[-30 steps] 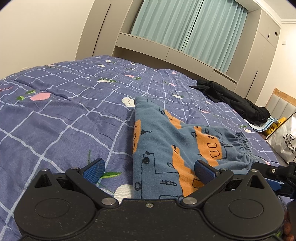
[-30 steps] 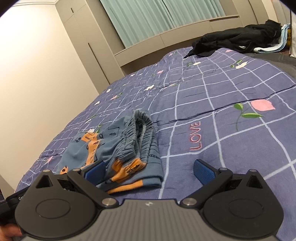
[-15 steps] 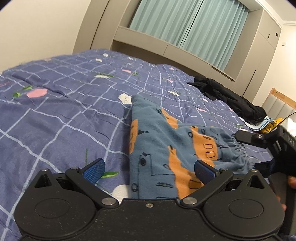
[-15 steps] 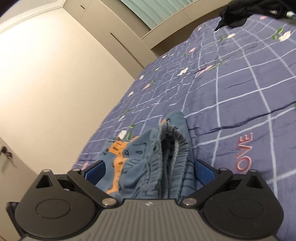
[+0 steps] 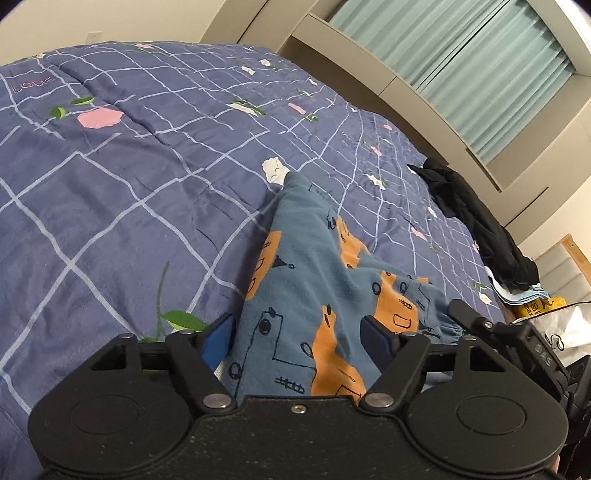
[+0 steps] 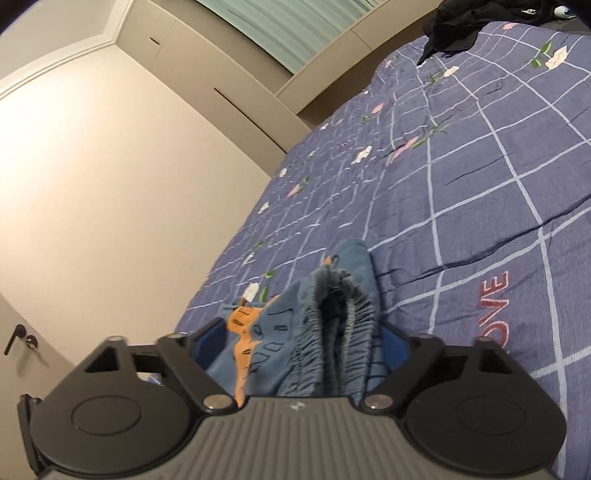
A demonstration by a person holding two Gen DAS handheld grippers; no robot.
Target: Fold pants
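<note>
The blue pants with orange patches (image 5: 306,280) lie folded on the purple checked bedspread (image 5: 110,192). My left gripper (image 5: 299,339) straddles the leg end of the pants, with the cloth between its blue pads (image 5: 218,338); its jaws have narrowed but still stand apart. My right gripper (image 6: 301,345) straddles the elastic waistband (image 6: 334,306), with bunched cloth filling the gap between its fingers. The right gripper's body shows at the right edge of the left wrist view (image 5: 517,343).
A heap of black clothing (image 5: 476,221) lies at the far side of the bed, also in the right wrist view (image 6: 465,22). A white bag (image 5: 569,325) sits beyond the bed's right edge. A wall and a door handle (image 6: 14,338) are left of the bed.
Both grippers moved forward onto the pants, so cloth now lies between each pair of fingers. The jaws of both have narrowed. The right gripper shifted left onto the waistband.
</note>
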